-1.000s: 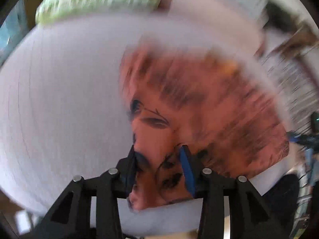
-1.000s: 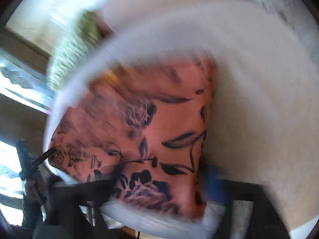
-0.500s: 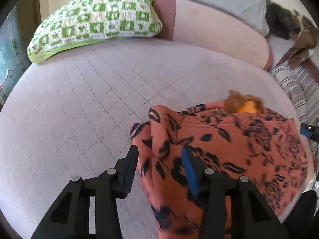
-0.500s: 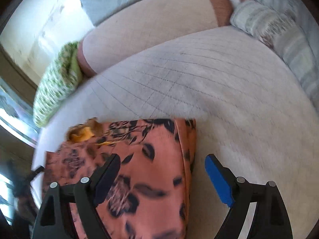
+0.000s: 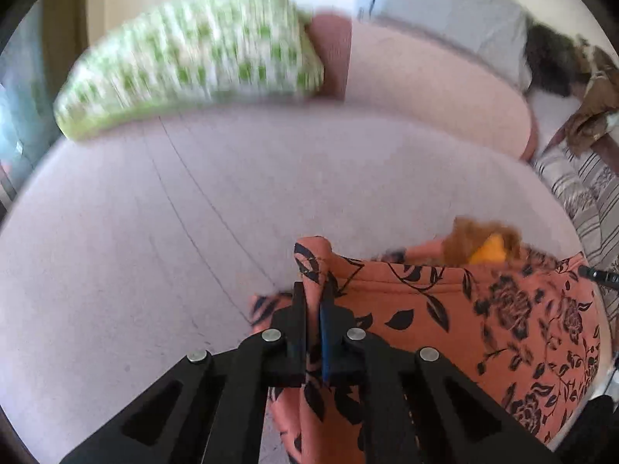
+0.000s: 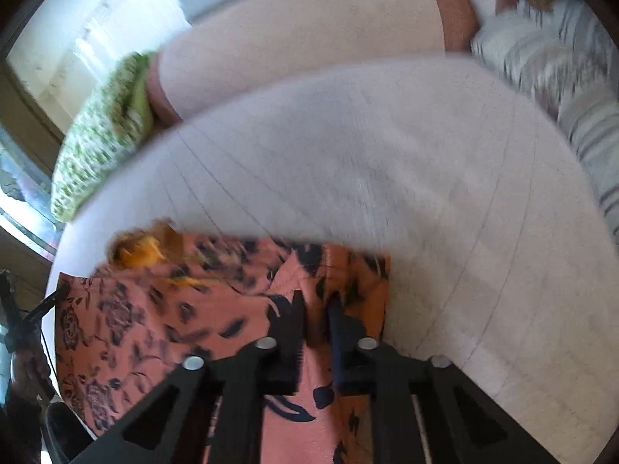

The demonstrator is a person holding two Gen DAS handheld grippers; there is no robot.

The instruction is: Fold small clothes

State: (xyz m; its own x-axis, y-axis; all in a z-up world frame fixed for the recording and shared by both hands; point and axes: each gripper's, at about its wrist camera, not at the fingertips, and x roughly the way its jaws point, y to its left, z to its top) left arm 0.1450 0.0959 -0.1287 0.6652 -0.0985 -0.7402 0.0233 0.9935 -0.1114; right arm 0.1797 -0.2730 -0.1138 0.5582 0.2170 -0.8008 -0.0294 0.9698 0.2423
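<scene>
An orange garment with black flower print (image 5: 483, 309) lies on a pale quilted bed (image 5: 154, 251), near its front edge. My left gripper (image 5: 312, 294) is shut on the garment's left corner, which stands up between the fingers. My right gripper (image 6: 315, 305) is shut on a raised fold at the garment's (image 6: 154, 328) right side. A small brown and yellow fluffy item (image 5: 483, 245) lies at the garment's far edge; it also shows in the right wrist view (image 6: 139, 249).
A green and white checked pillow (image 5: 185, 65) lies at the far left beside a pink bolster (image 5: 425, 77). Striped bedding (image 6: 561, 89) lies at the right. A grey pillow (image 5: 445, 11) sits behind the bolster.
Both grippers were open over the flat garment half a second ago. Both have shut on the garment's near corners. The cloth has bunched up between the fingers.
</scene>
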